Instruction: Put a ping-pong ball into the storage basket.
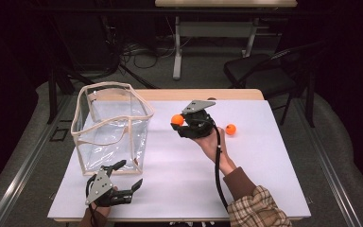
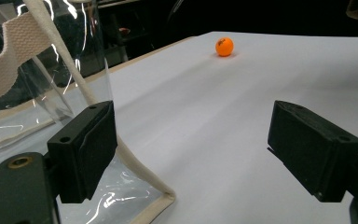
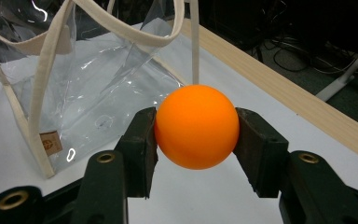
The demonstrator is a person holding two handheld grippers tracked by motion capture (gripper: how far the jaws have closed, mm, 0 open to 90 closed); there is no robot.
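right tool (image 3: pixel 196 128): clenched on orange ball (image 3: pixel 196 126)
left tool (image 2: pixel 191 154): released, beside clear bag (image 1: pixel 111 125)
bag label (image 3: pixel 51 143): tan tag, unreadable
2nd ball (image 2: pixel 224 46): dark print, unreadable

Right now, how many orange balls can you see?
2. One ball is clamped in the right claw, held above the table beside the clear bag. The other lies loose on the table to its right. The bag looks empty.

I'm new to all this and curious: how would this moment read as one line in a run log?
right gripper: shut on orange ball, above table | left gripper: open, beside clear bag | second orange ball: on white table
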